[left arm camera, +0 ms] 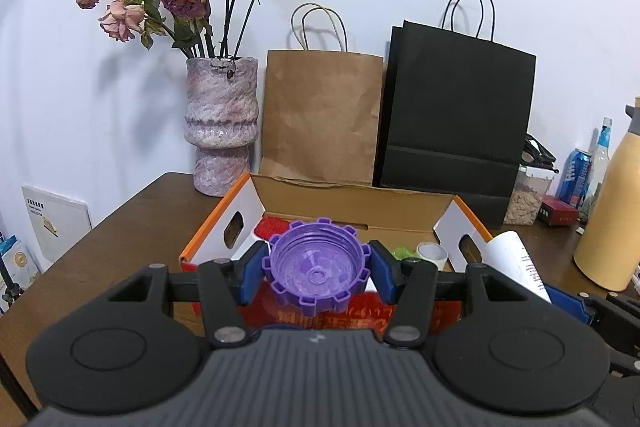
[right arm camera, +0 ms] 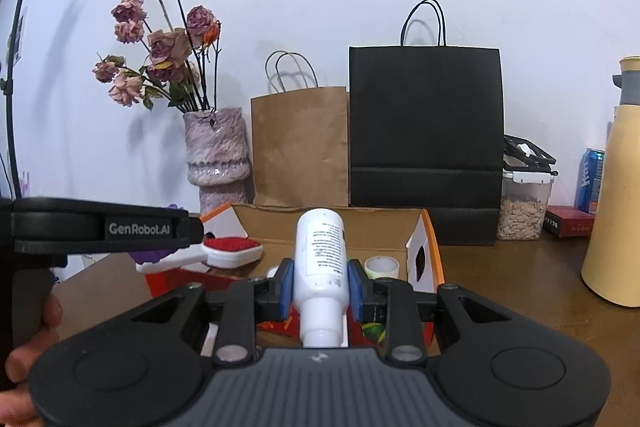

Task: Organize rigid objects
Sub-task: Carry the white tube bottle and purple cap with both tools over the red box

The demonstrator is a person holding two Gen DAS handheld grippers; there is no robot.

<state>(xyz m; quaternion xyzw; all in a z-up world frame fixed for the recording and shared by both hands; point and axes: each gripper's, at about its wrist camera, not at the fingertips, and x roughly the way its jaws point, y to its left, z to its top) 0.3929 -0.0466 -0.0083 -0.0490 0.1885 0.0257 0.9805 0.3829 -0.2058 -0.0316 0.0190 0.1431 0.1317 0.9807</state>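
Left wrist view: left gripper (left arm camera: 318,273) is clamped on a purple lid (left arm camera: 316,263), a ridged screw cap held open side toward the lens, low centre of the frame, in front of and above the cardboard box (left arm camera: 352,197). Blue pads (left arm camera: 253,273) bite the toothed rim on opposite sides. My read: hard moulded plastic, stiff, very light, and the teeth give the pads something to key into, so slip risk looks low; holding across the rim is the right spot. Right wrist view: right gripper (right arm camera: 319,285) is closed on a white bottle (right arm camera: 320,251), centre-low in the frame, cap end toward the camera, base pointing at the box. Pads sit on the lower body just above the neck. Judgement: smooth round plastic, probably light to moderate depending on fill, which I can't tell; the wall may flex slightly, and the glossy surface could rotate or slide in the pads if swung hard. Gripping nearer mid-body would balance it better. Box, middle of both frames, already holds a red-topped white item (right arm camera: 232,249) and a roll of tape (right arm camera: 382,267). Neither held thing looks fragile. Vase (left arm camera: 220,123) of dried flowers at upper left, beside the box, is the breakable one nearby.
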